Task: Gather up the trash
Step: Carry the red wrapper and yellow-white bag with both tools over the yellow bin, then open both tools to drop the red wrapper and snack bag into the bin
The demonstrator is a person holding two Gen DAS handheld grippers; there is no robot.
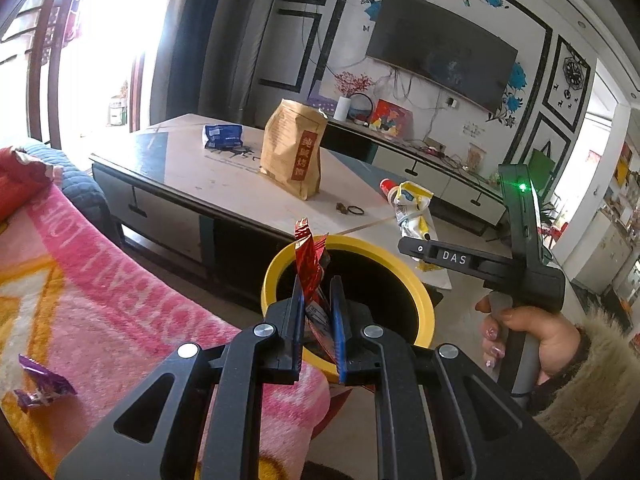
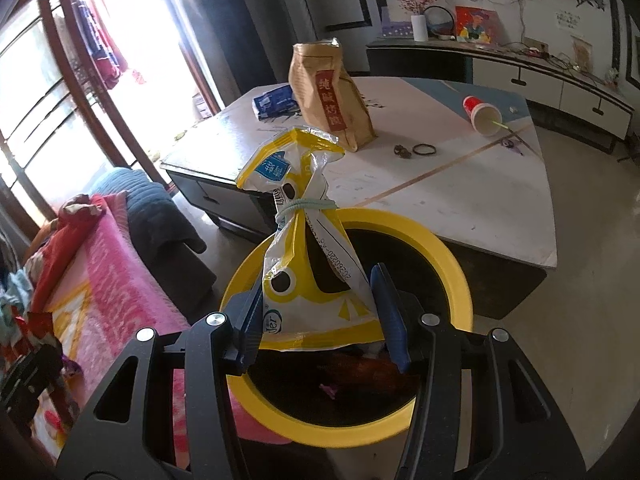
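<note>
A black bin with a yellow rim point(image 1: 416, 280) point(image 2: 452, 264) stands between the sofa and the coffee table. My left gripper point(image 1: 318, 308) is shut on a red foil wrapper point(image 1: 310, 264) and holds it over the bin's near rim. My right gripper point(image 2: 320, 312) is shut on a yellow and white snack bag point(image 2: 304, 248) tied with a green band, held above the bin's mouth. That bag point(image 1: 412, 208) and the right gripper's body show at the right of the left wrist view. Some trash lies in the bin's bottom point(image 2: 360, 372).
On the coffee table point(image 2: 460, 184) are a brown paper bag point(image 1: 292, 152) point(image 2: 332, 96), a blue packet point(image 1: 222, 136) point(image 2: 276, 100), a tipped red cup point(image 2: 482, 114) and a hair tie point(image 2: 424, 149). A purple wrapper point(image 1: 40, 388) lies on the pink blanket point(image 1: 100, 300).
</note>
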